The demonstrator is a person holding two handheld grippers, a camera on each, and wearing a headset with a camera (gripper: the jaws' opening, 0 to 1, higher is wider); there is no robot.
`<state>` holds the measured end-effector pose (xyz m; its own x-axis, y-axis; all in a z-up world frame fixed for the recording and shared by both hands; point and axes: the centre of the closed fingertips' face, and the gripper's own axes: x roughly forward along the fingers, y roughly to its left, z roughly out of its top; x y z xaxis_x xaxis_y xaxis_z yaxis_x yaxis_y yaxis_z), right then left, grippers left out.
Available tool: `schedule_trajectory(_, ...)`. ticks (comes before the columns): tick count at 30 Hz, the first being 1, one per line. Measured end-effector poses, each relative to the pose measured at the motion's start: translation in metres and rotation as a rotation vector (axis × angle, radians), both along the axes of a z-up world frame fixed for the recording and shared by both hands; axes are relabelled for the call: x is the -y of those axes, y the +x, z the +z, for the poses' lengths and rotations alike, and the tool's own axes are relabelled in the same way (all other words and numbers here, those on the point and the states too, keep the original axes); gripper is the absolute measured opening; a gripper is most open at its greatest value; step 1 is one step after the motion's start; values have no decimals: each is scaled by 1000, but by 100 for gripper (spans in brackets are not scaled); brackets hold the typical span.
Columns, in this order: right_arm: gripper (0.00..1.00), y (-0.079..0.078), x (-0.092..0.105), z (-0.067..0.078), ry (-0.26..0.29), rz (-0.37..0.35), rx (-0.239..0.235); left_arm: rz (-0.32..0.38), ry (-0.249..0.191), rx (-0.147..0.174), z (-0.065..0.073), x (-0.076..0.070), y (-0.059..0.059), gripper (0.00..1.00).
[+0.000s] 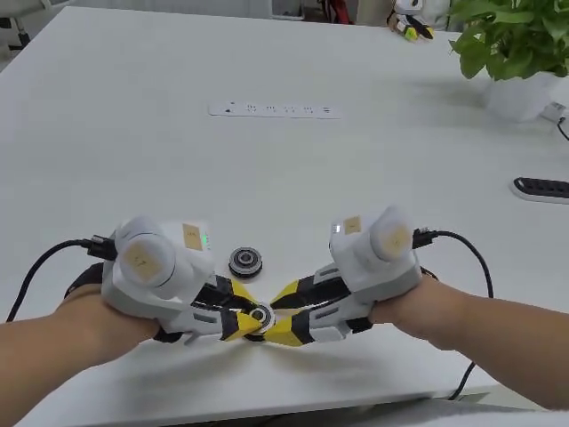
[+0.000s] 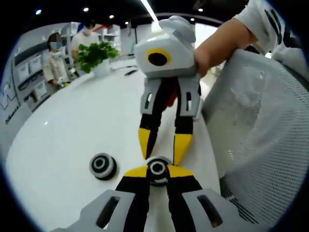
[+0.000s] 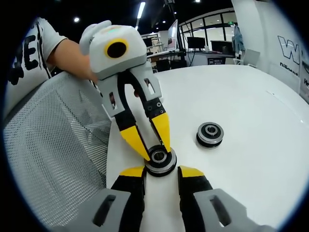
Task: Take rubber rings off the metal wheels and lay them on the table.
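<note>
A small metal wheel point(image 1: 260, 315) with a black rubber ring sits near the table's front edge. My left gripper point(image 1: 244, 318) comes in from the left and is shut on it, one yellow tip on each side point(image 2: 158, 171). Facing it from the right, my right gripper point(image 1: 283, 313) stands open, and its yellow fingertips point(image 2: 181, 145) straddle the far side of the same wheel point(image 3: 160, 159). A second wheel point(image 1: 245, 261) with its rubber ring lies flat on the table just behind, apart from both grippers point(image 2: 103, 166) point(image 3: 210, 134).
A white power strip point(image 1: 276, 110) lies mid-table. A potted plant point(image 1: 511, 40) stands at the back right, with a black strip point(image 1: 540, 188) at the right edge. The table's front edge runs just below the grippers, and a mesh chair point(image 2: 256, 125) stands beside it.
</note>
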<state>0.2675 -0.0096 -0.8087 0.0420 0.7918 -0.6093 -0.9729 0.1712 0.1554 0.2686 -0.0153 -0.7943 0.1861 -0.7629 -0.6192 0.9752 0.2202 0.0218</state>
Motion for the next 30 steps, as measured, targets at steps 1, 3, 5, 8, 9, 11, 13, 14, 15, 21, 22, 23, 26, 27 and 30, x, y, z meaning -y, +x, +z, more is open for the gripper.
schedule_trajectory(1,21,-1,0,0,-2,9,2,1,-1,-1,0,0,0,14)
schedule_trajectory(3,20,-1,0,1,-5,14,11,1,-1,-1,0,0,0,14)
schedule_trajectory(5,20,0,1,1,-6,14,4,2,-2,-1,0,0,0,14)
schedule_trajectory(8,18,-1,2,0,-11,18,4,3,-1,-1,0,0,0,14)
schedule_trajectory(9,18,-1,3,0,-14,21,7,3,-1,-1,0,0,0,14)
schedule_trajectory(11,15,-1,4,0,-19,24,10,2,0,-1,0,0,0,14)
schedule_trajectory(13,12,-1,6,-1,-23,29,15,3,-1,-2,0,0,0,14)
schedule_trajectory(14,11,-1,6,-1,-25,24,8,3,-1,-2,0,0,0,14)
schedule_trajectory(15,11,-1,6,-1,-26,25,10,4,-1,-3,0,0,0,14)
schedule_trajectory(21,10,-1,7,-2,-30,24,7,8,-2,-3,0,0,0,14)
schedule_trajectory(22,9,-1,7,-2,-30,23,5,9,-2,-4,0,0,0,14)
schedule_trajectory(23,9,-1,7,-2,-29,21,2,10,-2,-4,0,0,0,14)
schedule_trajectory(26,7,-1,8,-2,-30,19,-1,13,-3,-4,0,0,0,14)
schedule_trajectory(27,7,0,8,-2,-30,17,-3,13,-3,-4,0,0,0,14)
schedule_trajectory(30,4,0,9,-2,-31,17,-2,13,-3,-3,0,0,0,14)
